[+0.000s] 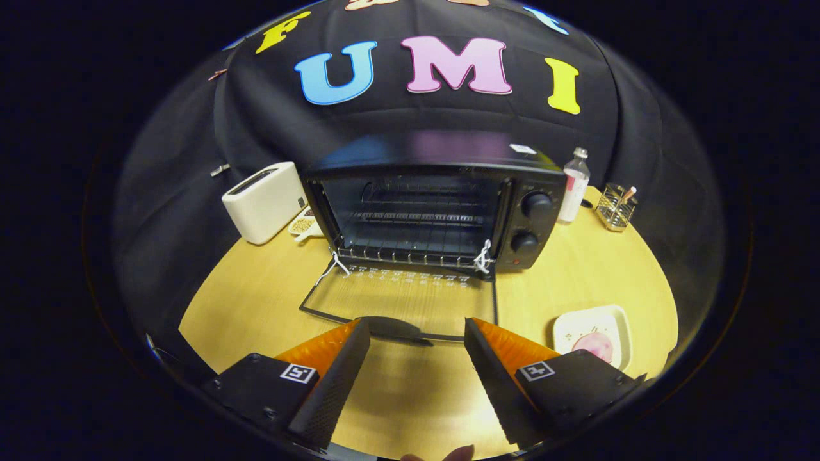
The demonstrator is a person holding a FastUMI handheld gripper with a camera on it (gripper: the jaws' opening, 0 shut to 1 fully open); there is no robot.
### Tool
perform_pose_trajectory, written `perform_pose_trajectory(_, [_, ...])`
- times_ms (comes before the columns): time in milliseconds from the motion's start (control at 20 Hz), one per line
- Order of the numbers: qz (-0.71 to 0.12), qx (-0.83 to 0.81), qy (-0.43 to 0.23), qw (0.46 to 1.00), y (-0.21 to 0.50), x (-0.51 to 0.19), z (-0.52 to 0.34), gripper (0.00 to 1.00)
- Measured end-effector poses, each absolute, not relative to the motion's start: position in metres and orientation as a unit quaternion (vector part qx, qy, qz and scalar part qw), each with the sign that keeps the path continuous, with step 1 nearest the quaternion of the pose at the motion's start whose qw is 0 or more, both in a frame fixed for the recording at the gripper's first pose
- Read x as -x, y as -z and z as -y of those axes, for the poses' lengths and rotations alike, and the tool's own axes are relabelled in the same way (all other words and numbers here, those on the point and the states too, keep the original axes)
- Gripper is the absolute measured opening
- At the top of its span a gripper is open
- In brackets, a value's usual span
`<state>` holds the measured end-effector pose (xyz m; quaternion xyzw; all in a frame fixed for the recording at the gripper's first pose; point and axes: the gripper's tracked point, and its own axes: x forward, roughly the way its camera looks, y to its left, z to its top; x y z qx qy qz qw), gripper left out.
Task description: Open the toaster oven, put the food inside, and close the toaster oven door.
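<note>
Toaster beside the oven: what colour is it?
Cream white, seen in the gripper view: the toaster stands left of the open oven.

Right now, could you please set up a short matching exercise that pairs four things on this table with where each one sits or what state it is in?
Things:
1. black toaster oven's glass door
2. cream two-slot toaster
3. pale square plate with pink food
4. gripper

Place or state:
A. open, fingers apart near the door's handle
B. folded down flat on the wooden table
C. left of the oven
D. right of the door, by the right finger

Pairs: 1-B, 2-C, 3-D, 4-A
</note>
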<state>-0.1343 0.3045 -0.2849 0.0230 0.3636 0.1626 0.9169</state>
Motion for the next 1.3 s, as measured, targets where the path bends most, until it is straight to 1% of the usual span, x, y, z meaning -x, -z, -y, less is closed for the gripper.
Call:
perform_pose_trajectory(200, [-0.357,-0.018,-0.155,0.921,0.260,0.126,-0.228,0.98])
perform_pose_trajectory(400, [-0.374,-0.029,-0.128,0.918,0.260,0.112,-0.139,0.99])
perform_pose_trajectory(700, [-0.444,-0.048,-0.135,0.884,0.303,0.099,-0.053,1.00])
perform_pose_trajectory(850, [-0.505,-0.065,-0.136,0.850,0.345,0.100,-0.028,0.99])
perform_pose_trajectory(950, [-0.545,-0.067,-0.142,0.824,0.375,0.105,-0.020,0.97])
perform_pose_trajectory(1050, [-0.580,-0.057,-0.137,0.801,0.402,0.110,-0.008,0.85])
perform_pose_trajectory(1200, [-0.617,-0.053,-0.139,0.773,0.428,0.117,-0.010,0.74])
perform_pose_trajectory(1250, [-0.623,-0.045,-0.138,0.768,0.433,0.117,-0.011,0.74])
perform_pose_trajectory(1300, [-0.627,-0.040,-0.135,0.766,0.432,0.114,-0.011,0.70])
